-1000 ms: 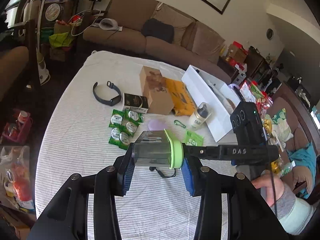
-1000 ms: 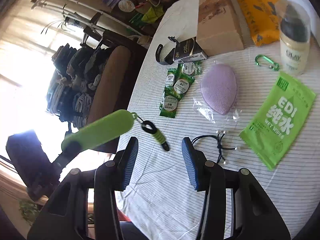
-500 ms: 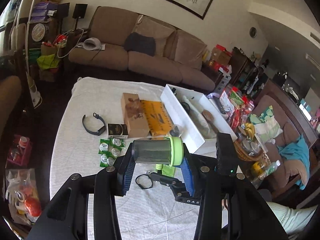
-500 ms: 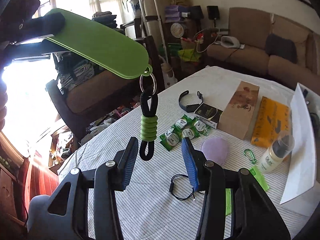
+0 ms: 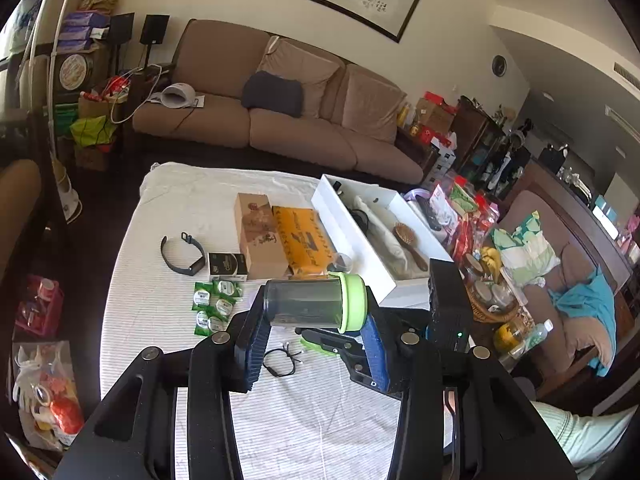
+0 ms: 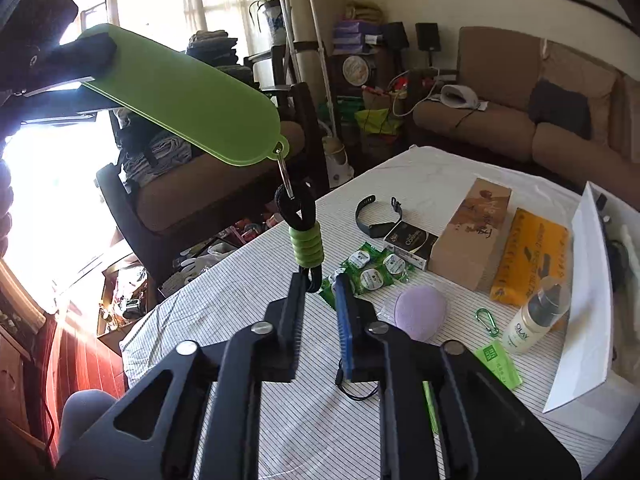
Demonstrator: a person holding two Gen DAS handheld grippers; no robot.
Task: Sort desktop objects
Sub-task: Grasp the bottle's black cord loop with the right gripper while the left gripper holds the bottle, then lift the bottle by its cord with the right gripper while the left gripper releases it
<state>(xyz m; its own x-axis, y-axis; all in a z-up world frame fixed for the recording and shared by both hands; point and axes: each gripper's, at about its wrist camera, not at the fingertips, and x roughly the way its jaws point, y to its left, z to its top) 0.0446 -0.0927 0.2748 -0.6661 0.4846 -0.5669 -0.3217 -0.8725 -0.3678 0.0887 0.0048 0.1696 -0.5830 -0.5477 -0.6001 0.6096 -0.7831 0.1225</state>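
The left gripper (image 5: 316, 340) pinches a dark bottle with a green cap (image 5: 316, 304) between its fingers (image 5: 256, 344). The bottle lies sideways in the grip, cap end to the right, up in the air over the bench (image 5: 160, 320).

From the right wrist view, the same thing looks like a long flat green shape held high on the left. A black cord loop with green rings (image 6: 305, 240) hangs straight down from its tip. The right gripper (image 6: 318, 292) is just below, with its fingers (image 6: 344, 308) drawn close around the bottom of the loop. It looks like they hold the cord, but the touch is hard to see.

So the cord's long way runs up and down, right between the right fingers. The right hand is the nearer one to it.

Farther off on the bench lie green packets (image 6: 372, 272), a purple sponge (image 6: 420, 312), a brown box (image 6: 472, 236) and a lotion bottle (image 6: 536, 312). The white tray (image 5: 360, 232) sits by the bench's right edge, with a brush already inside. The way to it over the small things looks open, if the bottle stays high.
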